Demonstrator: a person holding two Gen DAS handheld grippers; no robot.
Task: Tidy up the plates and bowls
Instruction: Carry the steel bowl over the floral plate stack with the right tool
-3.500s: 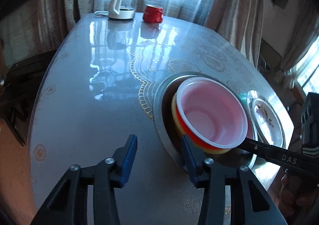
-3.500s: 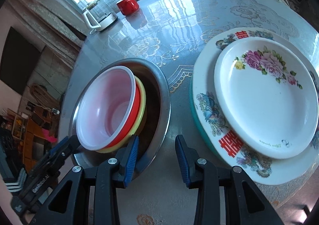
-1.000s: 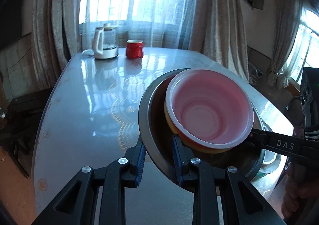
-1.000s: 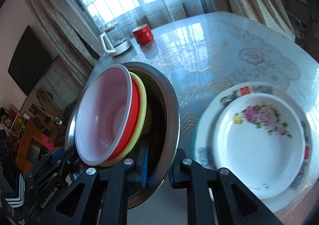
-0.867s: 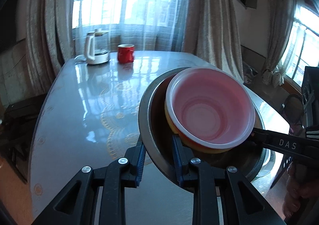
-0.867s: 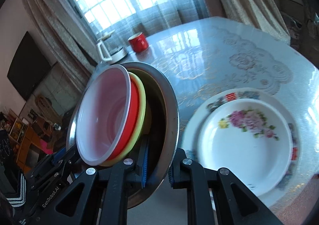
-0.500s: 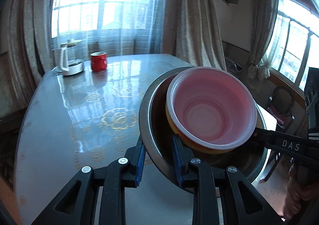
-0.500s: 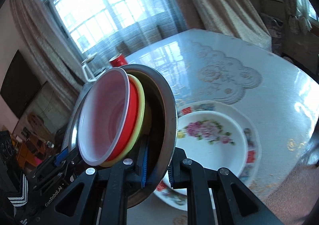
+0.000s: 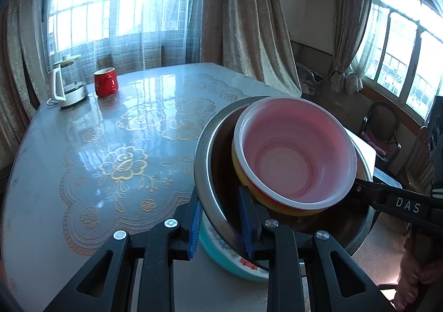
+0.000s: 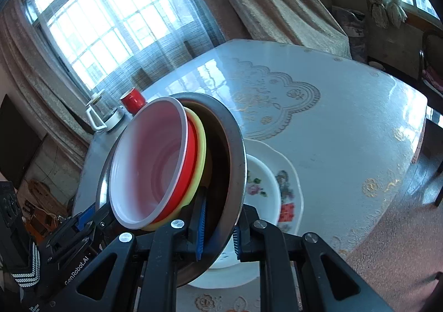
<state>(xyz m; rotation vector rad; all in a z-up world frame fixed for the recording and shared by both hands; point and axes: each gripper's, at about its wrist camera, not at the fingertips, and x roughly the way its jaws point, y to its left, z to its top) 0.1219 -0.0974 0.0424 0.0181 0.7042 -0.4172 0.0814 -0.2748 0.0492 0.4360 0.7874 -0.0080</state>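
Bowls: a translucent white plastic bowl (image 9: 293,151), nested in a red bowl (image 10: 191,162) and that in a yellow bowl (image 10: 201,157), all sitting inside a stainless steel basin (image 9: 210,173), which is carried tilted in the air above the plate stack. Left gripper (image 9: 221,222) is clamped on the basin's near rim, blue pads inside and outside the wall; right gripper (image 10: 217,231) is clamped likewise on the opposite rim. Plates: a floral white plate (image 10: 263,187) resting on a larger teal-edged plate (image 9: 221,251), both flat on the table (image 9: 110,146), directly under and partly hidden by the basin. Progress, as judged: bowls nested and plates stacked; what seems left is setting the basin down, probably onto the plates. Room: plate stack lies near the table's front edge, with floor just beyond it; wide bare tabletop behind. Glass kettle (image 9: 65,85) and red mug (image 9: 105,82) stand well apart at the far end.
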